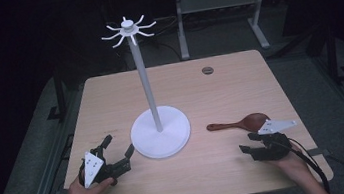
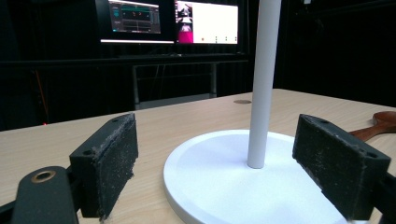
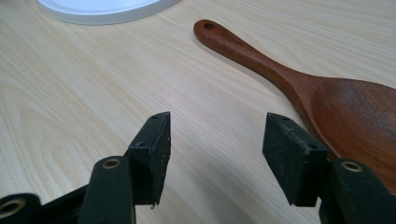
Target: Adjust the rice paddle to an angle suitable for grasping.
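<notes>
Spoon handling: I judge the wooden spoon (image 1: 242, 122) light and rigid, with a smooth finish that could slide a little under my pads; it lies flat, so I would have to nip it off the wood from the sides.
Where I would hold: the narrow handle, midway between the hole end and the bowl, where both pads can close across it squarely. The broad bowl looks too wide and shallow to pinch well.
Spoon looks: dark reddish-brown wood, long tapering handle with a small hole at its tip, oval bowl, faint grain visible.
Spoon place: lower right of the high view, flat on the worktop (image 1: 220, 95), handle pointing towards frame centre, bowl touching or just under my right claw's plate; I cannot tell which.
Stand: the white stand (image 1: 160, 131) sits mid-frame, round base, tall pole, hook arms at the top; probably steady but top-heavy if knocked.
My right claw (image 1: 246, 142): spread, nothing between the pads, spoon just beside it.
My left claw (image 1: 118, 145): spread wide, empty, aimed at the stand's base from lower left.
</notes>
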`<state>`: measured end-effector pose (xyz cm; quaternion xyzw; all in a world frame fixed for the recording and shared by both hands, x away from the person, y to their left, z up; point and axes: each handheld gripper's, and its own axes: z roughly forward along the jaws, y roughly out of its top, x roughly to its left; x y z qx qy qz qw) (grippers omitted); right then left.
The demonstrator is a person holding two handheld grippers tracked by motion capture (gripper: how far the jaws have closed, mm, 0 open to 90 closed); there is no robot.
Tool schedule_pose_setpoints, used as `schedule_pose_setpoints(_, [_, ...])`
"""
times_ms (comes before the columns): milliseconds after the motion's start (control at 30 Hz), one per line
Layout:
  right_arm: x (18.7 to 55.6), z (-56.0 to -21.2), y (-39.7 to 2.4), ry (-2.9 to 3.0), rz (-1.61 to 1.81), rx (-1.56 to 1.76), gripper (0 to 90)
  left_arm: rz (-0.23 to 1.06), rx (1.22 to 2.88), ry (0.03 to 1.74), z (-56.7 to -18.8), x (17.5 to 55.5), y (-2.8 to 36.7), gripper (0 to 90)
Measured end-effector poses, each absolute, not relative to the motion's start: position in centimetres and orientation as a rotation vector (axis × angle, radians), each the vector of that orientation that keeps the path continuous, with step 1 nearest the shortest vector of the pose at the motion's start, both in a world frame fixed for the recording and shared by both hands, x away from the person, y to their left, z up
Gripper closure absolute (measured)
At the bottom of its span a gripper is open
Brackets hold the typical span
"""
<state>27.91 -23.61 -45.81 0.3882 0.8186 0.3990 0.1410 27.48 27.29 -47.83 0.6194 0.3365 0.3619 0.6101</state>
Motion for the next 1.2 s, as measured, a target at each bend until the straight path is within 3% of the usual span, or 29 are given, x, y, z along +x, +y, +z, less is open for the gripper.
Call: schedule_pose_setpoints(1200, [32.1,-43.9,-24.3,2.279,1.192,1.193,36.0,0.834,1.422,0.783,-47.8,27.4,27.3,13.6])
